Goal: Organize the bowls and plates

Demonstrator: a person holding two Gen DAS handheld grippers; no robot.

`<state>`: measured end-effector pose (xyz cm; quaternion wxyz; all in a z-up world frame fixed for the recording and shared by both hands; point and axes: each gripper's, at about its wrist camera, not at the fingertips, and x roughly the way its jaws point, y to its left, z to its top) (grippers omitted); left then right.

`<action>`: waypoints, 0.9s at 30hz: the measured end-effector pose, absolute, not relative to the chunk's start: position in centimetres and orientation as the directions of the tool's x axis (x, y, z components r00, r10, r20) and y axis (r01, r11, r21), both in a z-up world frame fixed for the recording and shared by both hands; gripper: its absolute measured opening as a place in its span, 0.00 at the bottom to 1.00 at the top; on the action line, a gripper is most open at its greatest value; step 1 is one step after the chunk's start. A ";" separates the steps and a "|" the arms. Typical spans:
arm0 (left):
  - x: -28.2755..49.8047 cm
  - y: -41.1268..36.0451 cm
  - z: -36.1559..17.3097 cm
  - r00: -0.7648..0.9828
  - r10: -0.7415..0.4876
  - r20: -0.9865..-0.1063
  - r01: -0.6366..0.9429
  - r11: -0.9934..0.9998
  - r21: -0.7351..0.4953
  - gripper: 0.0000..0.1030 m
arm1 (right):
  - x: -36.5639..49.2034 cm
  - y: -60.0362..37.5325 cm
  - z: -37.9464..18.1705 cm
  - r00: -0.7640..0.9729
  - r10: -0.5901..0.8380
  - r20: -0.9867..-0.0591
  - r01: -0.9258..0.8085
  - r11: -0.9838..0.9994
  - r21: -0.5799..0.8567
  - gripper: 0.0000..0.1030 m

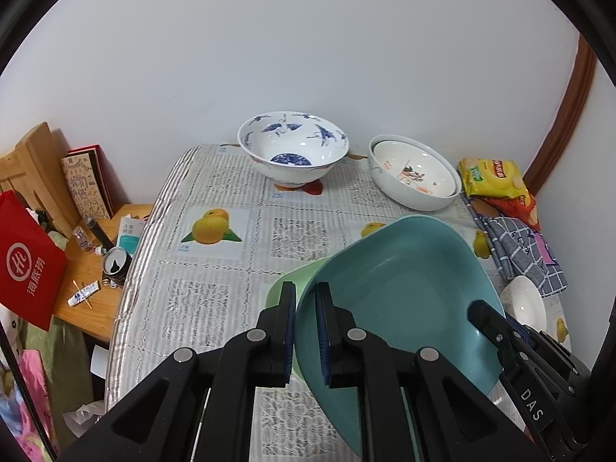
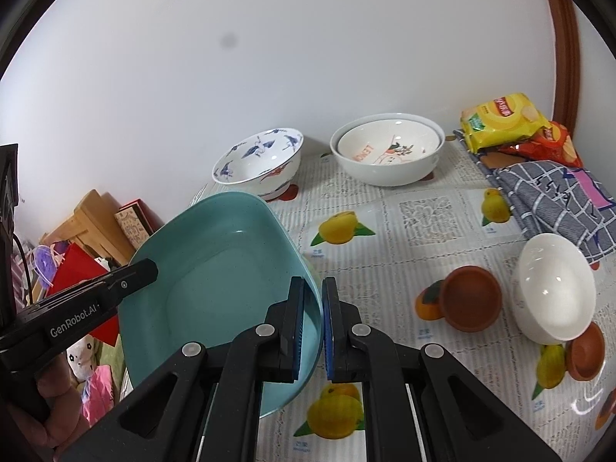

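Left-wrist and right-wrist views of a table (image 1: 215, 269) covered with a fruit-printed cloth, set against a white wall. A teal dish (image 1: 404, 300), deep and squarish with rounded corners, is held tilted above the cloth by both grippers at once. The left gripper (image 1: 306, 331) has its jaws closed on the dish's left rim, one pad outside the wall and one inside. The right gripper (image 2: 313, 331) has its jaws closed on the opposite rim in the same manner. In the left-wrist view a pale green dish (image 1: 287, 288) shows just behind and below the teal dish's left edge; whether the two touch cannot be told.

At the back of the table, near the wall, stands a blue-and-white bowl (image 1: 294, 152) painted with cranes. To its right, apart from it, a white bowl (image 1: 417, 188) holds a smaller printed bowl (image 1: 414, 171) nested inside.

Along the right edge lie a yellow snack bag (image 2: 500, 119), an orange-red packet (image 2: 554, 146) beneath it, and a grey checked cloth (image 2: 558, 200). Nearer the right gripper, a plain white bowl (image 2: 554, 288) leans tilted, with a brown saucer (image 2: 471, 298) to its left and another brown saucer (image 2: 587, 350) at its lower right.

A lower wooden side table (image 1: 88, 269) to the left carries small clutter, with a red bag (image 1: 27, 261) beside it.
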<state>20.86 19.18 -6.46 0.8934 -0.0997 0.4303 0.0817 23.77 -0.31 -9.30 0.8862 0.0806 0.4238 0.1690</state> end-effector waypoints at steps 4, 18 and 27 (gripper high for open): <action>21.2 20.0 -7.4 0.604 0.064 -0.794 -0.246 0.963 -0.110 0.10 | 24.3 0.6 -10.2 0.573 0.370 -0.732 -0.241 0.929 0.281 0.09; 23.5 22.0 -11.1 0.547 0.066 -0.834 -0.274 0.956 -0.104 0.10 | 26.6 2.8 -14.0 0.518 0.369 -0.772 -0.252 0.928 0.274 0.09; 25.3 22.3 -13.2 0.519 0.049 -0.854 -0.271 0.956 -0.109 0.10 | 28.0 3.0 -16.2 0.489 0.358 -0.796 -0.239 0.932 0.272 0.09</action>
